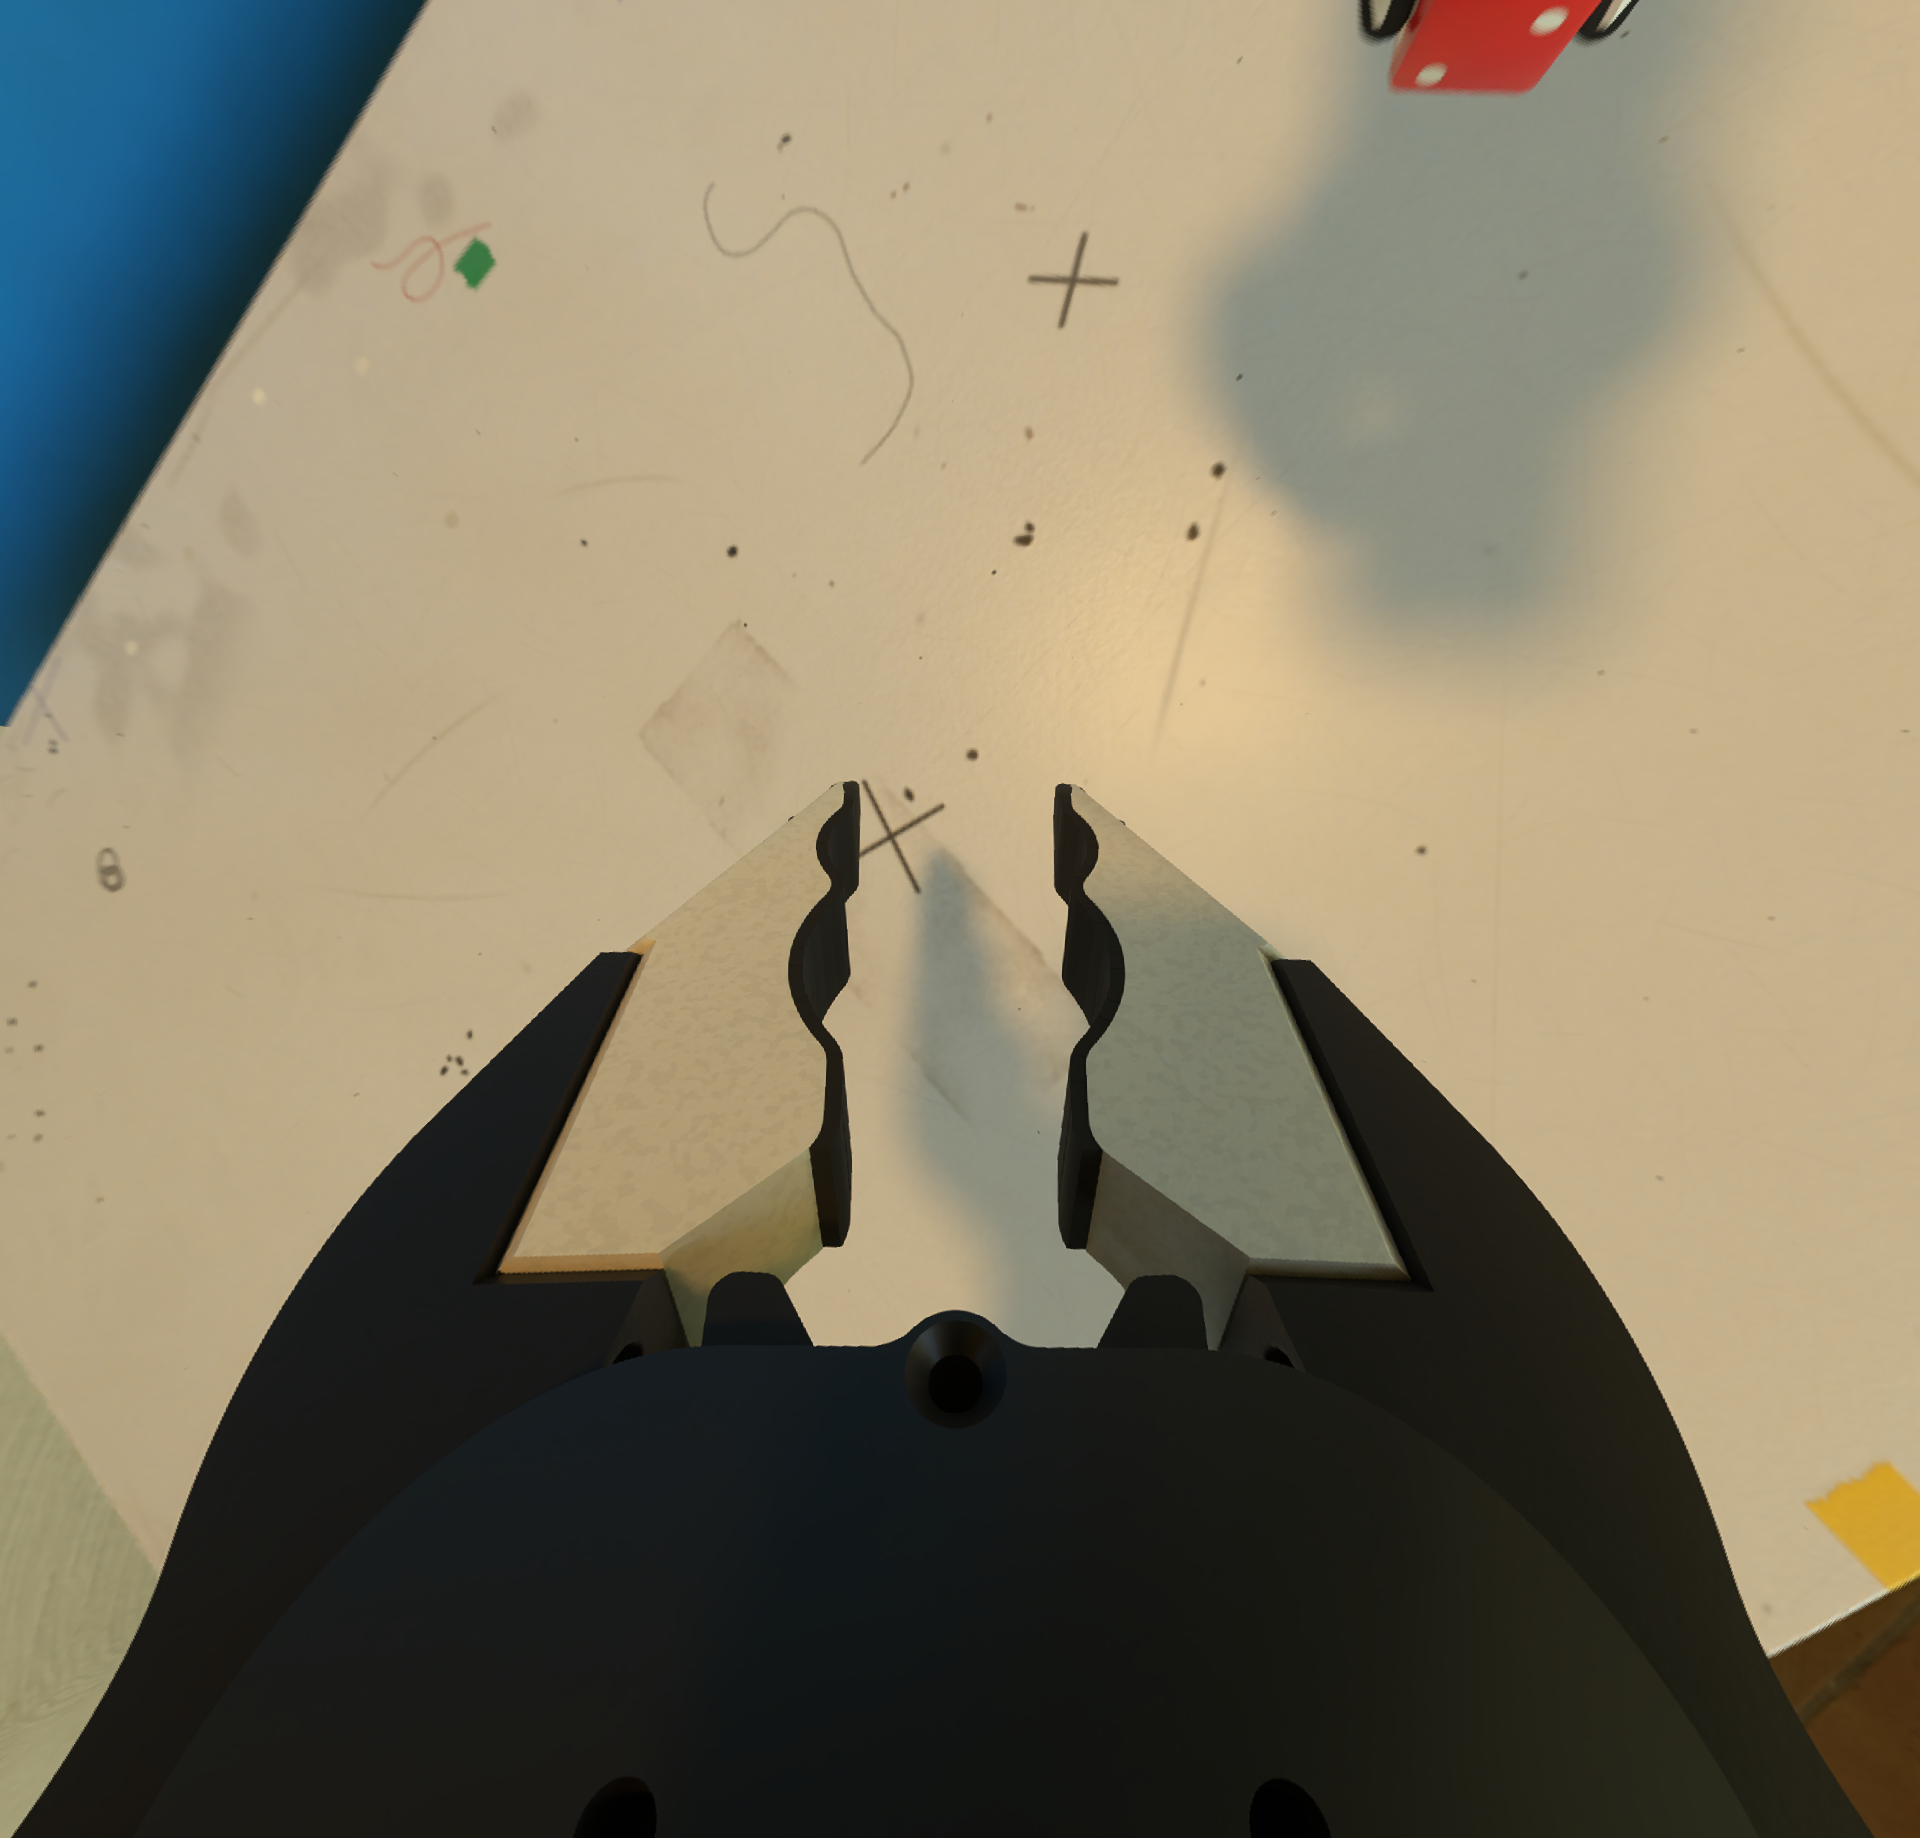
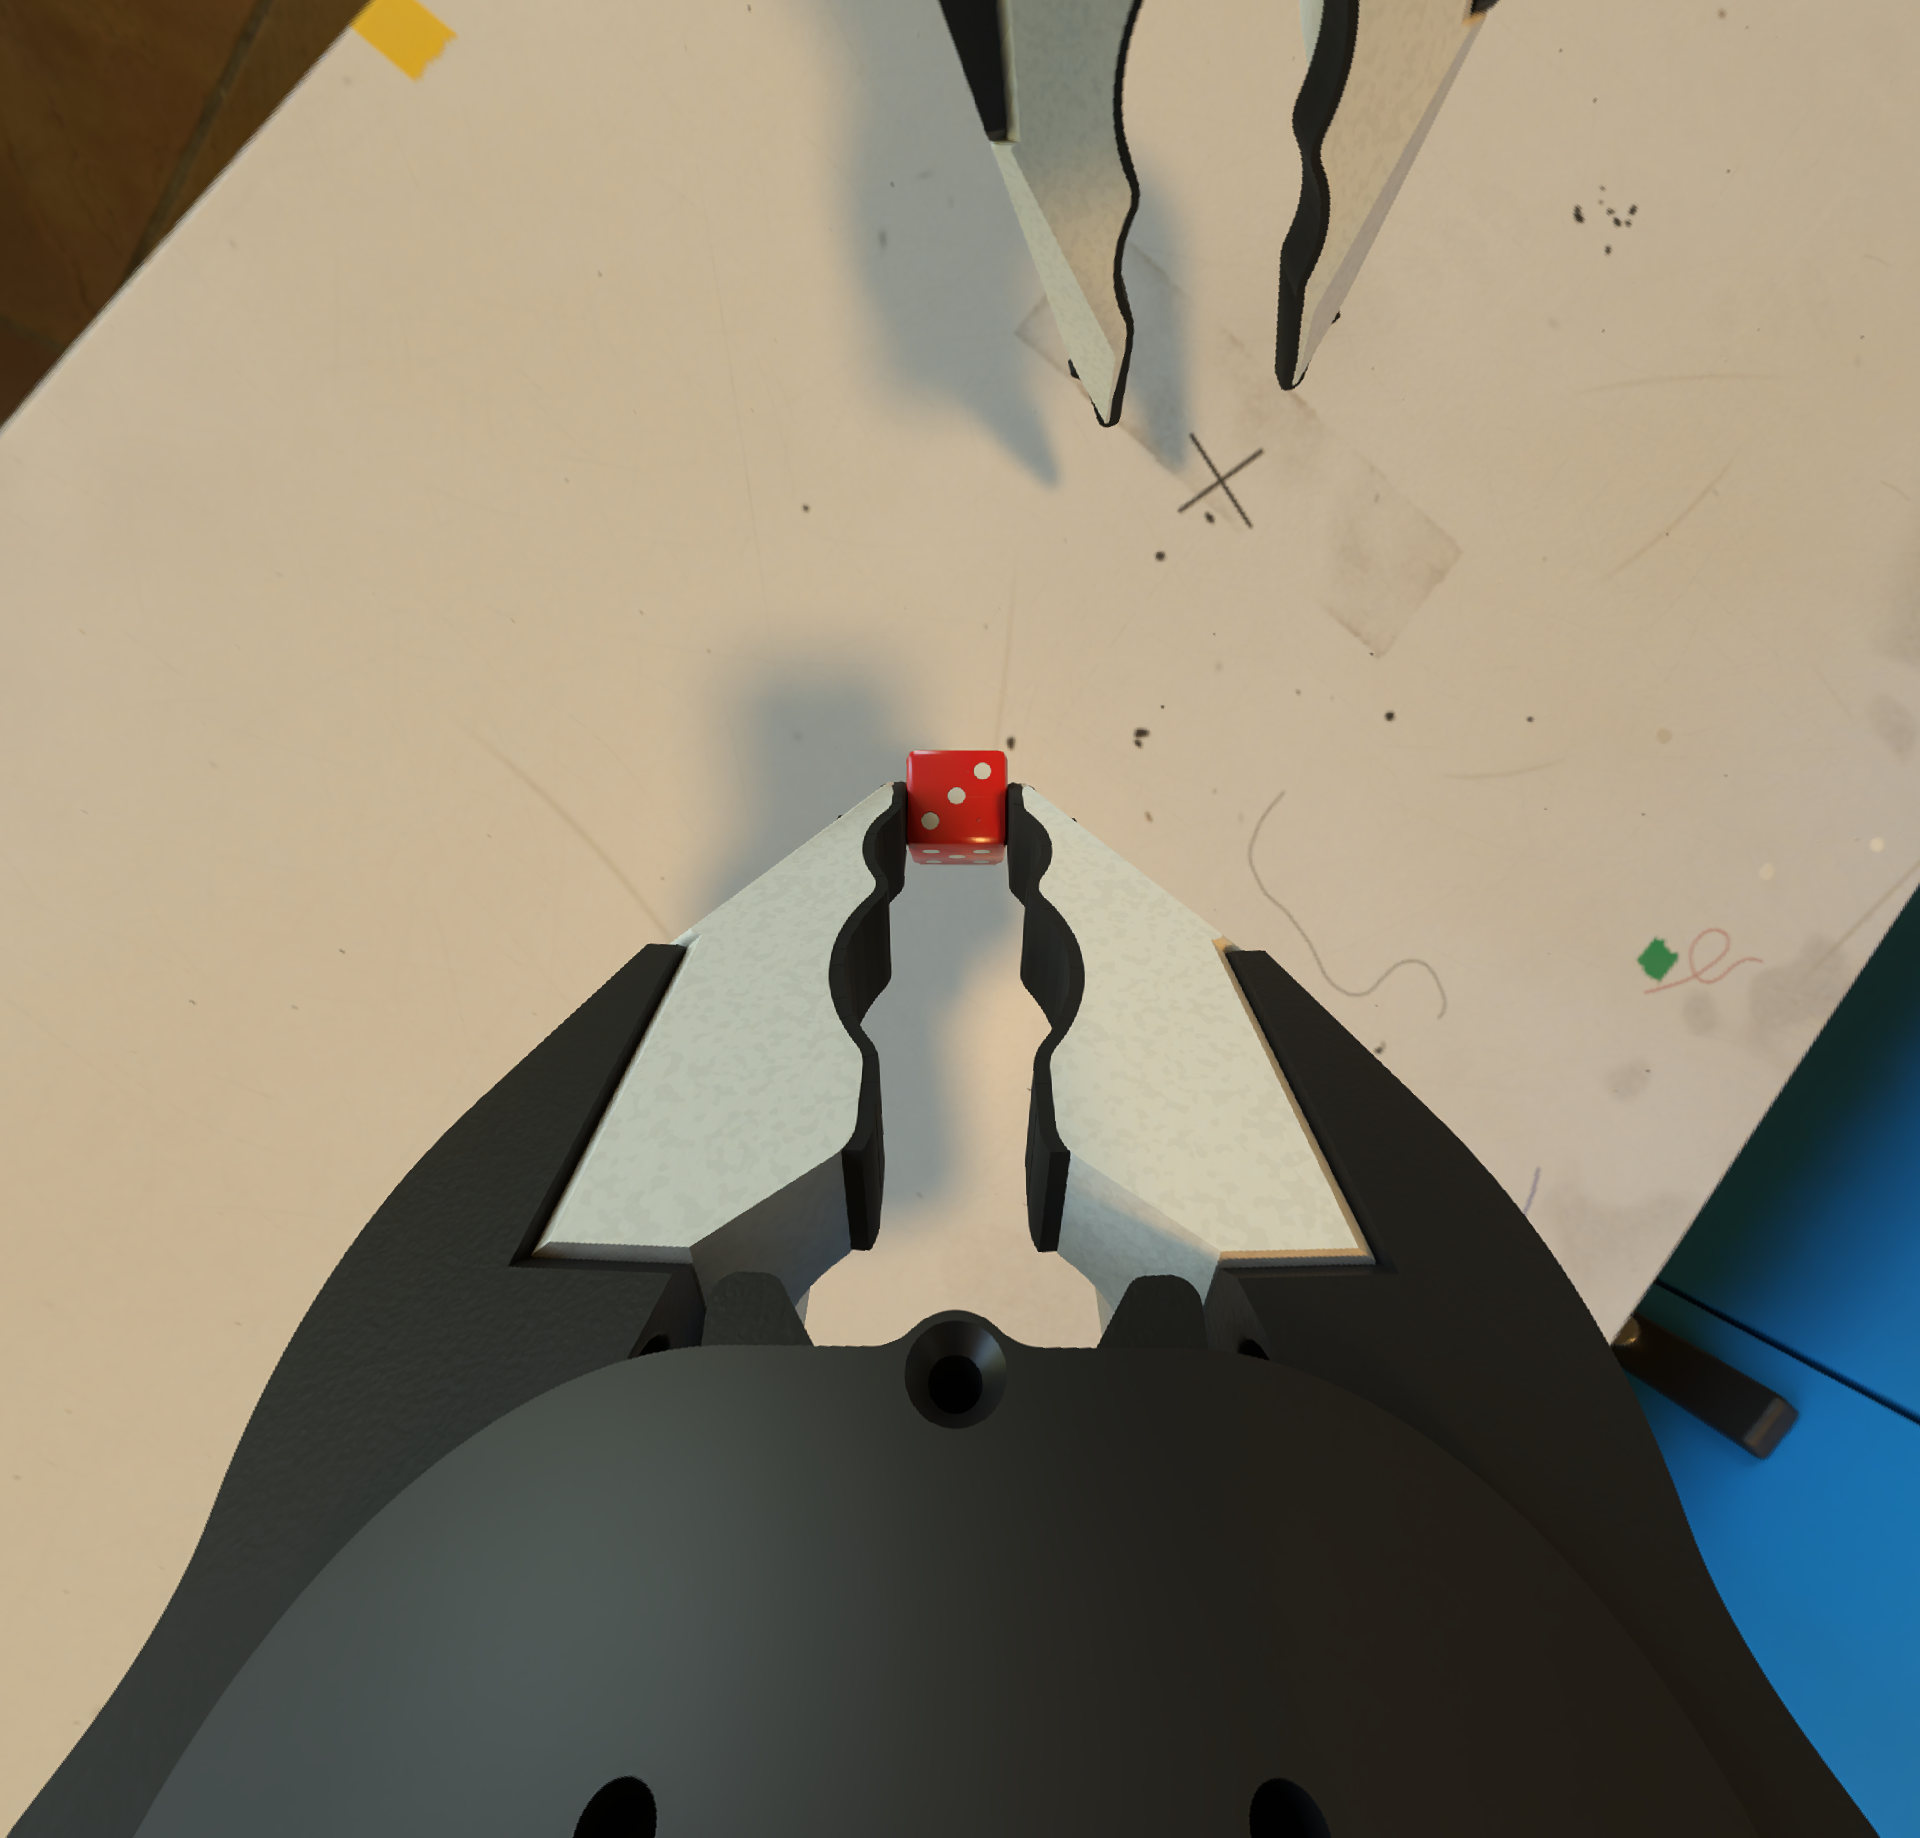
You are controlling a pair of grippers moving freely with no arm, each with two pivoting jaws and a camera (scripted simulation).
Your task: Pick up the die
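- We work over a scuffed beige counter [image 2: 520, 541] marked with pen crosses, dark specks and faint scribbles, with a blue surface [image 1: 125, 230] past one edge.
- A small green patch [image 2: 1657, 959] and a strip of yellow tape [image 2: 403, 27] sit on the counter near its edges.
- Our right tongs [image 2: 956, 812], black-bodied with pale textured fingers, pinch the small red die with white pips [image 2: 956, 796] right at their tips.
- The die hangs clear of the counter, its shadow falling well away from it.
- Our left tongs [image 1: 956, 812] stand spread with nothing between them, tips just beside a pen cross [image 1: 894, 838], well apart from the die.
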